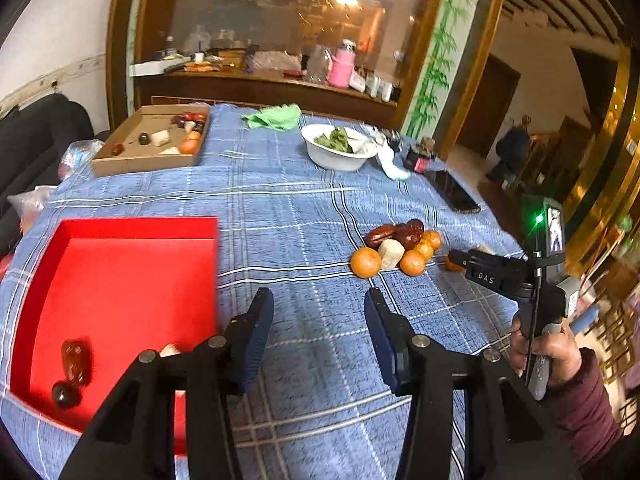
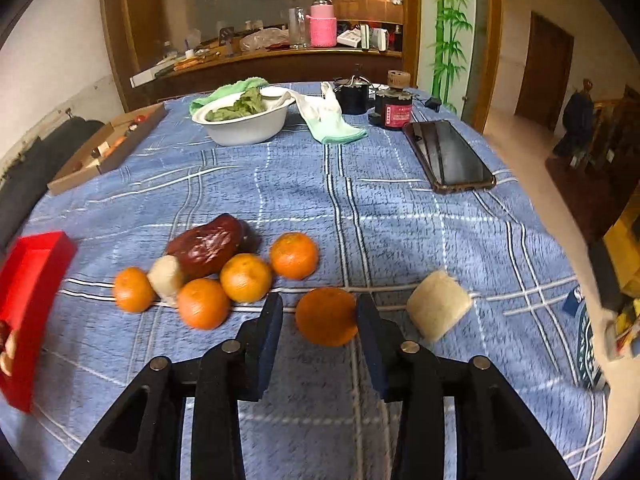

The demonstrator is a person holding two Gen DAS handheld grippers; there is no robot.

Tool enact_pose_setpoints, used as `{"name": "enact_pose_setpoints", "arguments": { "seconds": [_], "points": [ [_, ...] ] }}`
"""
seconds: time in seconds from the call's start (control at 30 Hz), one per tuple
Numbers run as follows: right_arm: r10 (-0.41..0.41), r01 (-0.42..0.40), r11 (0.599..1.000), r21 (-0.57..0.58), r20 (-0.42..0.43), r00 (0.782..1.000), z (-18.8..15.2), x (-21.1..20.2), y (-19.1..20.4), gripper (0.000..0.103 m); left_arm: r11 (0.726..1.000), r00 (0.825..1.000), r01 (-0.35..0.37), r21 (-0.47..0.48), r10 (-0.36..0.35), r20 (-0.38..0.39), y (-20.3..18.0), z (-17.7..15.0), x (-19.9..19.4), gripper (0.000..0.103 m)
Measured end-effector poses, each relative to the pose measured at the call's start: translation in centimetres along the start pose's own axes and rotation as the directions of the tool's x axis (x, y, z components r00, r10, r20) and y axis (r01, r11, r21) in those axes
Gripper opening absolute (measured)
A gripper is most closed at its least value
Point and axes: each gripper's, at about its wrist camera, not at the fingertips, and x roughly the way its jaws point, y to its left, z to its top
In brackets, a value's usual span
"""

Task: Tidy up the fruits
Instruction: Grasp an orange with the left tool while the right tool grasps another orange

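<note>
Orange [image 2: 326, 316] between right jaws, ungripped

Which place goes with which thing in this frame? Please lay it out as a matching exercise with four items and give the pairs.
Things:
1. orange
2. phone
3. white bowl
4. red tray

Places or states:
A. lies dark-screened near the right edge of the table
B. holds green leaves
C. sits between the open right gripper's fingers, apart from the pile
D. has a few dark fruits in its near corner, beside the left gripper

Pairs: 1-C, 2-A, 3-B, 4-D
</note>
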Motion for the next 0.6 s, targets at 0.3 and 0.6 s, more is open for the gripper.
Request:
{"name": "enact_pose_setpoints", "arguments": {
  "seconds": [0.3,0.6],
  "points": [
    [0.046,-0.042,0.995,0.086,-0.046,0.998,0.1,1.9,-2.6,0.038,0.996,0.991,-0.029,0.082,0.040,-0.127,-3.2,1.6,9.6,0.050],
    [0.055,-0.050,0.993,0.109,-0.049,0.997,-0.2,1.6,-3.1,0.038,0.975,0.986,0.034,0.220,0.003,-0.166,-6.2,2.8,15.2,0.054]
  ]
}}
